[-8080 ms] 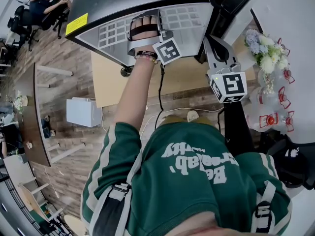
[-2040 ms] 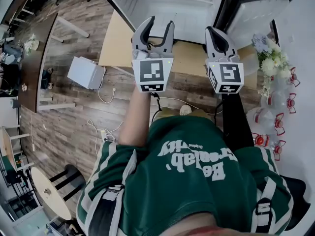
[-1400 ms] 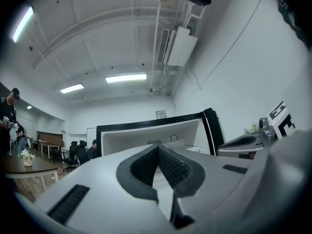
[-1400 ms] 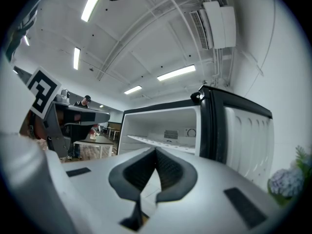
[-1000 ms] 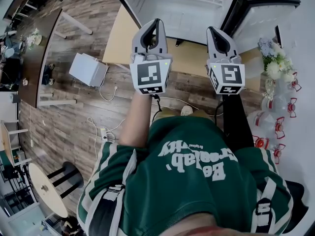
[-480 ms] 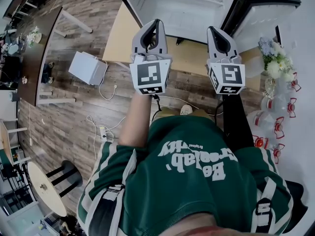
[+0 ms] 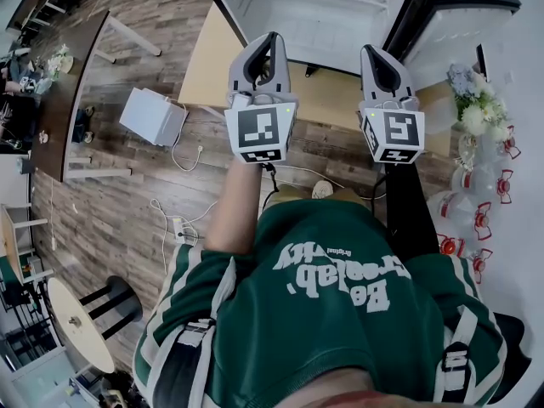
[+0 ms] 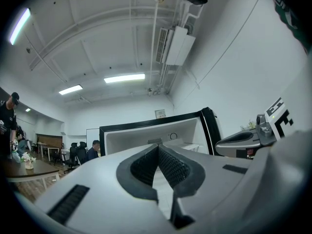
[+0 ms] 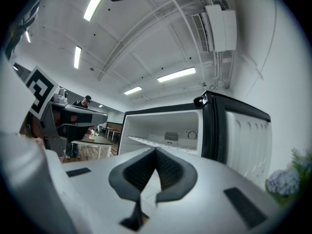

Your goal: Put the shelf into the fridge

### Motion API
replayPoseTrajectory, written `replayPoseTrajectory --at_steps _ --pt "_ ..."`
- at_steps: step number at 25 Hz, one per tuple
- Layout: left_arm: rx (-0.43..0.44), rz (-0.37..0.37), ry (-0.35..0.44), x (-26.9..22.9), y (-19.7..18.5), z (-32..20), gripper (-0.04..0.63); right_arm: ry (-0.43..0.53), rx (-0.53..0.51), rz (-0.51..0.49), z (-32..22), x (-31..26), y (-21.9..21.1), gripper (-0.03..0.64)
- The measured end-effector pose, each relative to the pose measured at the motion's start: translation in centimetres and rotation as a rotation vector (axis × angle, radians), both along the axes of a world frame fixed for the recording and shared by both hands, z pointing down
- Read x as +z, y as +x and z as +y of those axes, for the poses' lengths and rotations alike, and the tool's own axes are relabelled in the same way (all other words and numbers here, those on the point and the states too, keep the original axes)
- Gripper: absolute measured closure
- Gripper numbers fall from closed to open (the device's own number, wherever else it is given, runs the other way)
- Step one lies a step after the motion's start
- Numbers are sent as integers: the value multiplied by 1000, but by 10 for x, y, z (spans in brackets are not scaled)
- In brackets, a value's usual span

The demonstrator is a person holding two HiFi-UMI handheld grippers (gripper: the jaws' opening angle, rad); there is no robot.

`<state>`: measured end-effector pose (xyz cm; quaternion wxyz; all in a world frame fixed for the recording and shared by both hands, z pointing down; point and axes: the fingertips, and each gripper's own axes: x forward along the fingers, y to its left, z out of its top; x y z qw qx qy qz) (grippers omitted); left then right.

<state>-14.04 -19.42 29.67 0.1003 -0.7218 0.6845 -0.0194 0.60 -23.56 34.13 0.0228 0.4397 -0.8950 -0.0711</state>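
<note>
the shelf (image 9: 152, 142) now lies level inside the open fridge (image 9: 161, 121), a pale rack running across the upper part of the white cavity, with nothing touching it. some eight seconds ago the left hand was up against that rack at the fridge mouth, feeding it in. two seconds ago the left gripper (image 7: 269, 41) was already drawn back over the worktop (image 7: 204, 66) with its jaws spread and nothing in them. since then those jaws have come together, and in the last second neither hand has shifted.

the left gripper view shows the ribbed pads meeting at the tips, clenched on nothing. the right gripper (image 7: 375, 53) is clenched and empty too, and it has looked that way in every picture. both hang side by side, pointing about level at the fridge, well apart from the rack.

my reading is that the placing itself is done: the rack is released, seated and left alone. what may remain is the door (image 9: 246, 135), which stands swung out at the right. whether the rack sits fully on its rails at the back, i cannot tell from here.
</note>
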Motion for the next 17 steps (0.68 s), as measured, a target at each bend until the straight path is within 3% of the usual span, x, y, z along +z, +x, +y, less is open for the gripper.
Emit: replayPoseTrajectory --at_steps 17 --pt "4 3 1 -2 5 1 594 -6 0 5 0 1 2 614"
